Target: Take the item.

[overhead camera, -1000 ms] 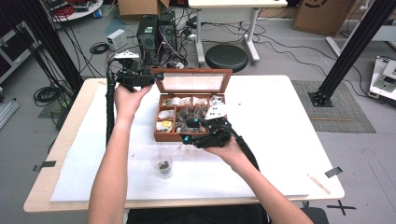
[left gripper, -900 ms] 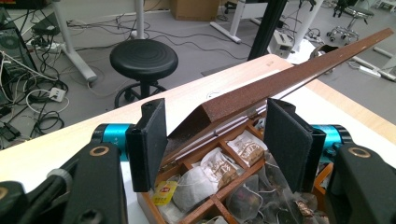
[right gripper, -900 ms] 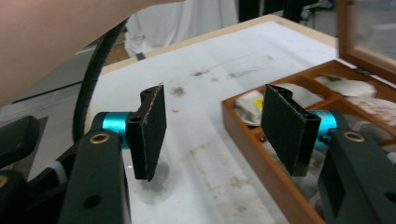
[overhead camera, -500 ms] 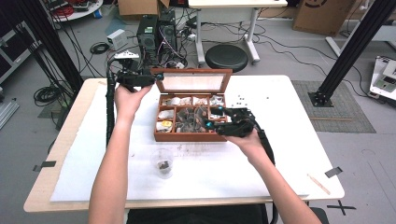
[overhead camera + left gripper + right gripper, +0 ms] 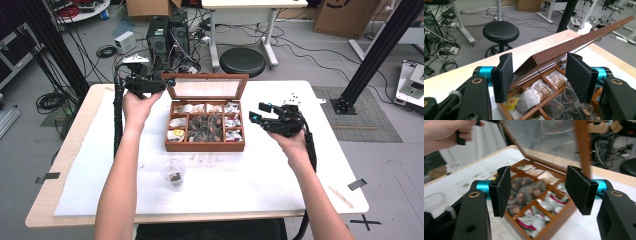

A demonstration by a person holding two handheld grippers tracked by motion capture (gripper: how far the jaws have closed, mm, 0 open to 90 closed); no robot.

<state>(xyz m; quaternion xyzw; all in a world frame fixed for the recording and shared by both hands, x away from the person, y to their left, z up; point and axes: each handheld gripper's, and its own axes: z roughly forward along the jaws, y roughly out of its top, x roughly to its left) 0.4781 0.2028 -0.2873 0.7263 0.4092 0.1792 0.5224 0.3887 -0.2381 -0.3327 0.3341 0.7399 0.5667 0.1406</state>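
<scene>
Wooden tea box sits centre frame on the table, its glass lid propped up. Left tongs straddle the lid's upper-left corner, pads apart, not pressing. Right tongs, right of the box, have just been opening and hold nothing.

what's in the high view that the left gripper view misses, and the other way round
High view alone: the clear plastic cup on the white cloth in front of the wooden tea box, and the right gripper with open jaws beside the box. Left gripper view alone: a close look at the lid's corner between its own spread jaws. Both: the open box, its tea bags, the black stool.
</scene>
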